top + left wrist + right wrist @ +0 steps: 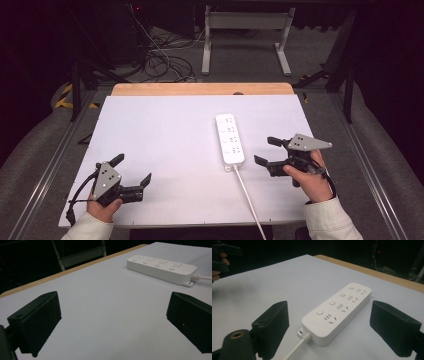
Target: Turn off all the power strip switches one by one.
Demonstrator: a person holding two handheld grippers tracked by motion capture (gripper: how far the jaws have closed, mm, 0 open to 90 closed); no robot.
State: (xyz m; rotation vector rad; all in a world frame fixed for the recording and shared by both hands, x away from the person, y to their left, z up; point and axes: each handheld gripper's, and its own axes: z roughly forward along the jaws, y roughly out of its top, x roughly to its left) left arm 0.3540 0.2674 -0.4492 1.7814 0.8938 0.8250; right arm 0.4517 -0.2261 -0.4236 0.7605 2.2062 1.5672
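High view, power strip: a white power strip (230, 139) lies a little right of the middle of the bench (160, 130), its long axis running from the far edge toward the near edge, cord end nearest the person.
High view, cable: the white cable (248, 195) leaves that near end and runs off over the near edge.
High view, right tool: the right tool (266, 151) sits just right of the strip's near end, jaws spread wide and released, pointing left at it, apart from it.
High view, left tool: the left tool (132, 170) rests near the near left corner, jaws apart, nothing between them, well apart from the strip.
Left gripper view: both black jaws stand wide over bare bench; the strip (161, 269) lies far off to the upper right, crosswise.
Right gripper view: the strip (338, 312) lies ahead between the lines of the two jaws, cord end nearest; the pads seem clear of its sides, though the angle makes that hard to judge.
Deciding relation: the right hand is much the nearer; its spread would have to straddle the strip across its short width, I judge.
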